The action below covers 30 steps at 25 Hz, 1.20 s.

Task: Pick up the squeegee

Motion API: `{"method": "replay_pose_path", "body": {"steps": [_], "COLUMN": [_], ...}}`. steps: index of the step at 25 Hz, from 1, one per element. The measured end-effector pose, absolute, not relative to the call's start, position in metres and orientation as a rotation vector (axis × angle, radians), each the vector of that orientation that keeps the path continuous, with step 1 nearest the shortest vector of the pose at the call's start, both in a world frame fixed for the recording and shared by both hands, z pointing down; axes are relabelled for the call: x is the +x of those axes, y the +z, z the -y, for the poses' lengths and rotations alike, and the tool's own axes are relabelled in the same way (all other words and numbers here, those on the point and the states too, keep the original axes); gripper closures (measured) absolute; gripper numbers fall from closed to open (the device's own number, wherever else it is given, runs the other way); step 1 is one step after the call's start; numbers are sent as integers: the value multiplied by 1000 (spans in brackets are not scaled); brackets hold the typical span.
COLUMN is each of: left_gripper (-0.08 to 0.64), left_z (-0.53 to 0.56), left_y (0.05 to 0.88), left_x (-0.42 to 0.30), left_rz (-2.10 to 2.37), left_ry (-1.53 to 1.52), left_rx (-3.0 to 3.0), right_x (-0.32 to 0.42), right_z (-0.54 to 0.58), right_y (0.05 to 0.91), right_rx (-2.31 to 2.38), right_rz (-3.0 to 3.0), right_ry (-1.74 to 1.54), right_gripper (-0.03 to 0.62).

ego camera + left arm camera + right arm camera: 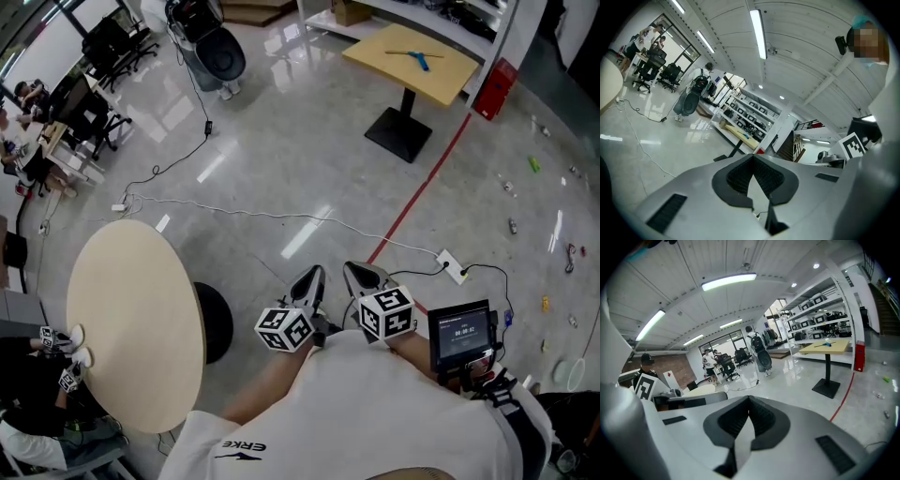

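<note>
The squeegee (pixel 412 56), blue-handled, lies on a square yellow table (pixel 441 80) far ahead across the glossy floor. The right gripper view shows it small on that table (pixel 826 344), and in the left gripper view the table (pixel 740 134) is distant. Both grippers are held close together in front of the person's chest, far from the table. The left gripper (pixel 312 278) (pixel 752 155) is shut with nothing between its pads. Beside it, the right gripper (pixel 361 275) (pixel 749 397) has its tips together and is also empty.
A round beige table (pixel 131 319) stands close at the left, with a seated person (pixel 37 375) beside it. A white cable (pixel 281 216) and a power strip (pixel 453 266) lie on the floor ahead. A red floor line (pixel 422 192) runs toward the yellow table. Office chairs (pixel 103 56) stand far left.
</note>
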State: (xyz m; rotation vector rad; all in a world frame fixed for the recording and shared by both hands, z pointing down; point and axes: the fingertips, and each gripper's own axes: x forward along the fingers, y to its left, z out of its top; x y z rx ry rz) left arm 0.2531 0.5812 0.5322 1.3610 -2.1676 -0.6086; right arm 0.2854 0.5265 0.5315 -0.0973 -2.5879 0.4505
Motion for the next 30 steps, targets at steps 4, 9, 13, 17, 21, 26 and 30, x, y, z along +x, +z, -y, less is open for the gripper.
{"method": "replay_pose_path", "body": {"steps": [4, 9, 13, 17, 21, 26, 30], "left_gripper": [555, 555, 555, 555, 555, 555, 555], "left_z": [-595, -614, -612, -600, -580, -558, -527], "left_y": [534, 540, 541, 539, 537, 532, 530], "left_x": [215, 171, 156, 141, 127, 91, 60], "left_rz": [2151, 2138, 2128, 2103, 2088, 2105, 2106], "left_ry": [-590, -572, -571, -619, -665, -660, -646], "left_rx": [1370, 1375, 1411, 1472, 1519, 1531, 1570], "right_x": [248, 208, 191, 176, 156, 116, 82], "right_z": [-540, -563, -560, -551, -533, -510, -479], "right_y": [532, 536, 542, 546, 551, 545, 544], "right_rx": [-67, -68, -49, -27, -39, -70, -69], "right_rz": [2578, 2559, 2542, 2546, 2558, 2596, 2625], "right_ry": [449, 433, 423, 425, 425, 432, 437], "right_gripper": [589, 589, 589, 589, 589, 589, 589]}}
